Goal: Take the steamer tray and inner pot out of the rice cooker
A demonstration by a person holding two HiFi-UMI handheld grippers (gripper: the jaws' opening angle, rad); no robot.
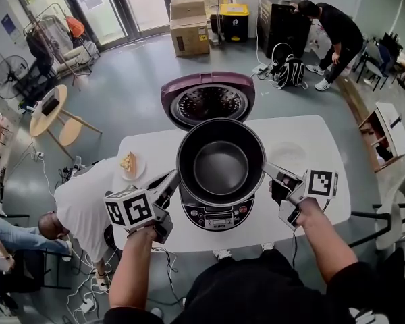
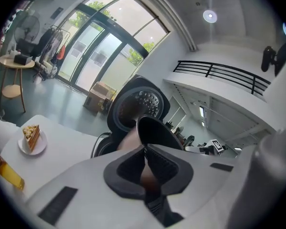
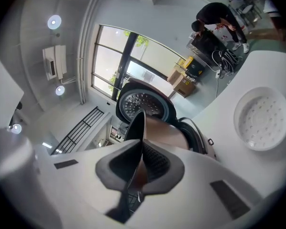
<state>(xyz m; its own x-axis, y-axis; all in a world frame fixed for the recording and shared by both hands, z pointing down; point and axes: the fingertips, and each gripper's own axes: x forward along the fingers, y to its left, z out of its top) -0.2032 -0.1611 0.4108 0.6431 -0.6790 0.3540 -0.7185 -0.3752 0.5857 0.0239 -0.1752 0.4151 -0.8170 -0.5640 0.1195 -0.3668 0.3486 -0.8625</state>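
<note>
On pot (image 1: 221,160) rim, both grippers (image 1: 169,182) (image 1: 273,173) tight.

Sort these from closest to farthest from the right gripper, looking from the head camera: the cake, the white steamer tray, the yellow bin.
1. The steamer tray: on the table, right beside the right gripper.
2. The cake: on the table's left side, across the inner pot.
3. The yellow bin: far back on the floor.

left hand-held gripper (image 1: 170,183): jaws clamped, probably tilted down | right hand-held gripper (image 1: 271,172): jaws clamped
</note>
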